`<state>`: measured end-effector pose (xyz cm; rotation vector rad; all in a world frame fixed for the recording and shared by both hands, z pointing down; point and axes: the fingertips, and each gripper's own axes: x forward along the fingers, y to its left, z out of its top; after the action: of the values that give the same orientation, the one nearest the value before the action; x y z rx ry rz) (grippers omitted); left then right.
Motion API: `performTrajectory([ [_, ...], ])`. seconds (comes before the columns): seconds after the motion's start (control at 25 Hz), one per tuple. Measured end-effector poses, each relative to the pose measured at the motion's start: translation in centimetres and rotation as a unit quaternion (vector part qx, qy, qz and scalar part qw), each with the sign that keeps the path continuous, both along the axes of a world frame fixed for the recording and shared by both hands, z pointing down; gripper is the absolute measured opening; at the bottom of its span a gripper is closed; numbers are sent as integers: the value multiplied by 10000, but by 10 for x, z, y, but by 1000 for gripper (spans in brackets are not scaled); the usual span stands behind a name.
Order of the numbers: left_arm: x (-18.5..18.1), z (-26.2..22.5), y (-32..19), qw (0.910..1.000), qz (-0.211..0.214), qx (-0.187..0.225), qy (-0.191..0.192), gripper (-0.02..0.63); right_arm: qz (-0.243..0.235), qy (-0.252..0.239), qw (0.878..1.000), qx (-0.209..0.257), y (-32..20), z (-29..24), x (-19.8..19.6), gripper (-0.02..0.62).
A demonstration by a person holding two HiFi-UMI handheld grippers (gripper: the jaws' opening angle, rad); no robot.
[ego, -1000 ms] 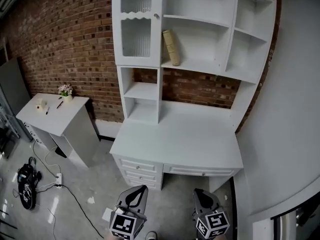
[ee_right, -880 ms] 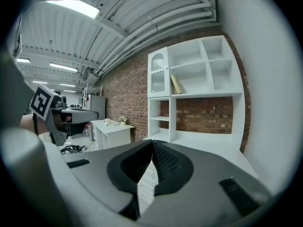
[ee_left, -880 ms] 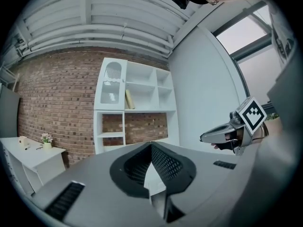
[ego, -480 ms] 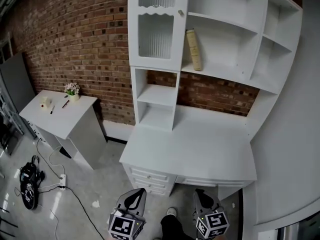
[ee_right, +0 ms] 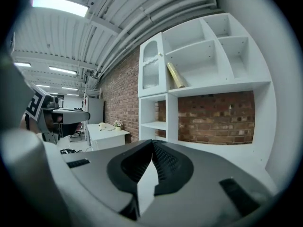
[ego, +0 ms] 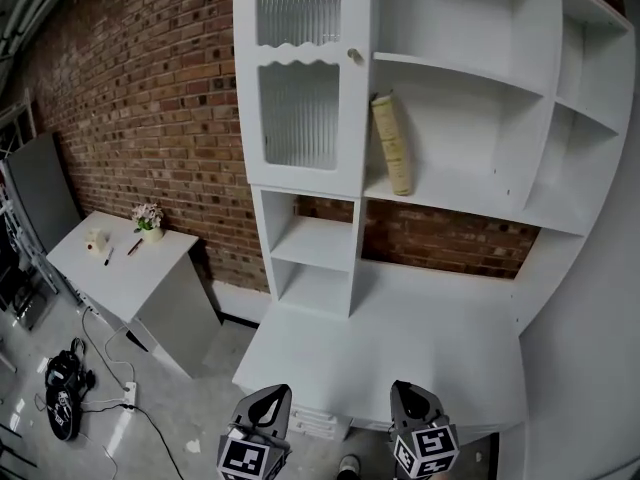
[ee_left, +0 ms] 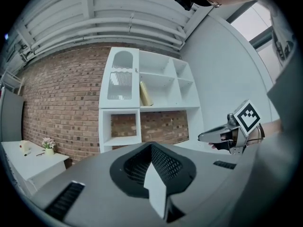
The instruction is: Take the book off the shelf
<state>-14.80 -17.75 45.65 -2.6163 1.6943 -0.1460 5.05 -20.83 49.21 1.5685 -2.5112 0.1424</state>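
Lying on the grey floor at the far left of the head view is a dark bag (ego: 62, 410). Right of it a small white table (ego: 150, 283) stands against the brick wall (ego: 150, 108), carrying a little pot of flowers (ego: 149, 218), a pale roll (ego: 95, 242) and a pen (ego: 134, 247).

Further right is the white desk (ego: 400, 348) with a tall shelf unit (ego: 545, 98) on its far side. The unit's left column has a ribbed glass door (ego: 300, 113) above two open cubbies. Just right of that door, the book (ego: 392, 146) stands on the wide shelf above the brick-backed gap. It is a tan volume with its spine outward, tilted so that its top leans left toward the divider.

At the near edge of the view, the left gripper (ego: 272, 393) and the right gripper (ego: 405, 390) sit side by side at the desk's near edge. Both point toward the shelf unit and are well apart from the book. In the left gripper view the two jaws meet along one line with nothing between them. The right gripper view shows the same: jaws pressed together and empty, with the book high up and far beyond them.
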Motion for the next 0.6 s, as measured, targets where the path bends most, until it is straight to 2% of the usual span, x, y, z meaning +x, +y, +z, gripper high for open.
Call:
performTrajectory([
  [0.12,25,-11,-54,9999,4,111,2,14,-14,-1,9999,126,-55,-16,24,8],
  [0.24,48,-12,-98,10000,38,49,2,14,21,13,9998,211,-98,-28,46,8],
  [0.44,78,-11,-148,9996,265,25,-43,14,155,27,9992,354,-143,-44,71,8],
  [0.6,90,-14,-182,9989,467,56,-4,14,345,92,9981,501,-168,-60,78,8],
])
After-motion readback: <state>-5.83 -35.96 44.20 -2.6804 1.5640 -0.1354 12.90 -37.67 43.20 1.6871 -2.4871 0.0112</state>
